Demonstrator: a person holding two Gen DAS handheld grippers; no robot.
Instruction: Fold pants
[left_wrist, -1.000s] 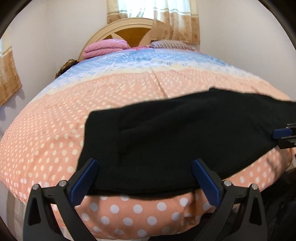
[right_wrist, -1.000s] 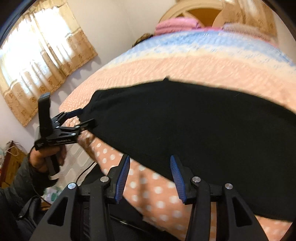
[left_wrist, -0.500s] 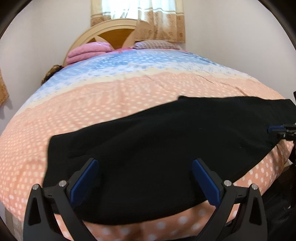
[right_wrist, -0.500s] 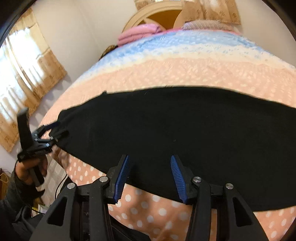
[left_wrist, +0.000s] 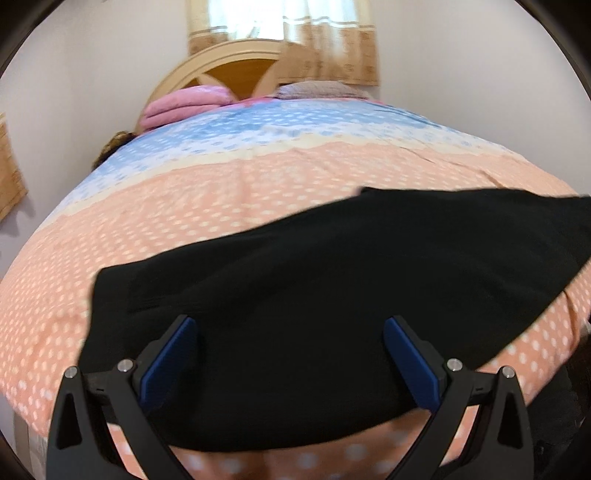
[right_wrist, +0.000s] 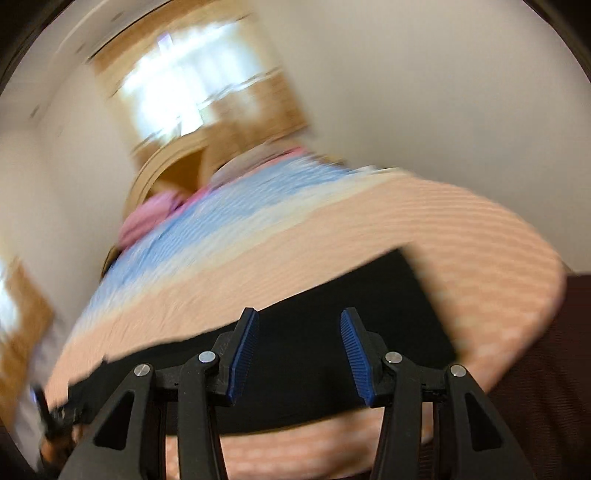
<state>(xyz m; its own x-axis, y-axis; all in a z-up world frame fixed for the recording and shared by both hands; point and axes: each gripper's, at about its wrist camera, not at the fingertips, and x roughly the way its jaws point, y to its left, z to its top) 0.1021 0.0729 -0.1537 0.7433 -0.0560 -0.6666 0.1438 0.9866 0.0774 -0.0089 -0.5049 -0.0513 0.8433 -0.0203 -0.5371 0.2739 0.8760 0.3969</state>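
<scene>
One polka-dot bed; black pants flat.

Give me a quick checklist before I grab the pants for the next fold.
1. Left hand-held gripper open, empty: ok.
2. Right hand-held gripper open, empty: ok.
3. Black pants lying flat on the dotted bedspread: ok.
4. Pants edge between the left fingers: not ok, they sit over mid-cloth.
5. Right view sharp enough to aim: not ok, motion-blurred.
6. Waistband versus hem end: cannot tell.
</scene>
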